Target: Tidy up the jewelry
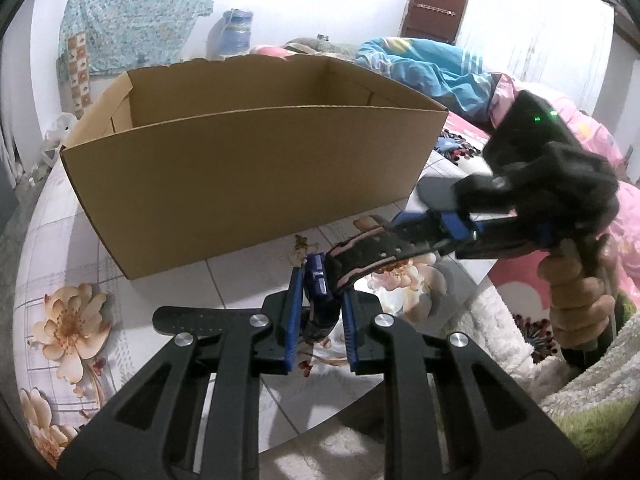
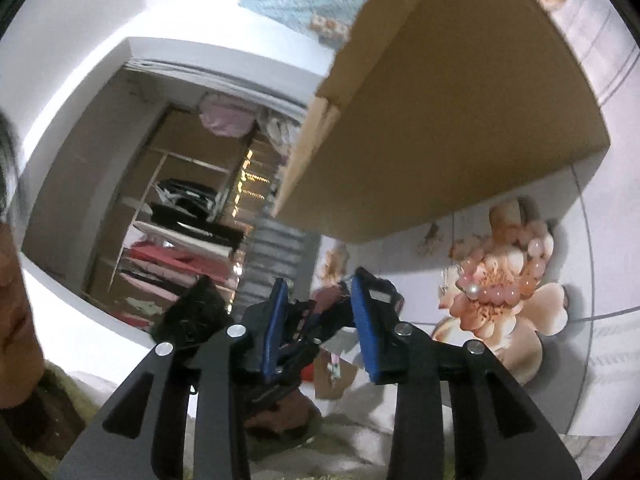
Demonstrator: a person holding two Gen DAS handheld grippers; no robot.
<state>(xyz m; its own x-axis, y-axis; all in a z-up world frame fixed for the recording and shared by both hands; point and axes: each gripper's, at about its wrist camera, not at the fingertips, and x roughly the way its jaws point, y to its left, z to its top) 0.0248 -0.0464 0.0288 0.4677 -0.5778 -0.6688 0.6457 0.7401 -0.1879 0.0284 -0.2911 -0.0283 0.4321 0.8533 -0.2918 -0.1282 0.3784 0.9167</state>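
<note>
watch handoff mid-air, in front of the box

between the left gripper [image 1: 320,312] jaws sits the watch [image 1: 320,280], clamped at its face. strap runs out to the right into the right gripper [image 1: 420,236], whose jaws look parted, not pinching. cardboard box [image 1: 256,168] sits straight ahead of the left one.

Left hand-held gripper [image 1: 320,280] clamps watch [image 1: 320,292] (strap black-pink) before cardboard box [image 1: 248,168].

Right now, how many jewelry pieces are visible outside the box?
2. One black-and-pink strap in the left claw; one pink bead bracelet on the tablecloth beside the cardboard box. The box interior is unseen, so more may be hidden.
</note>
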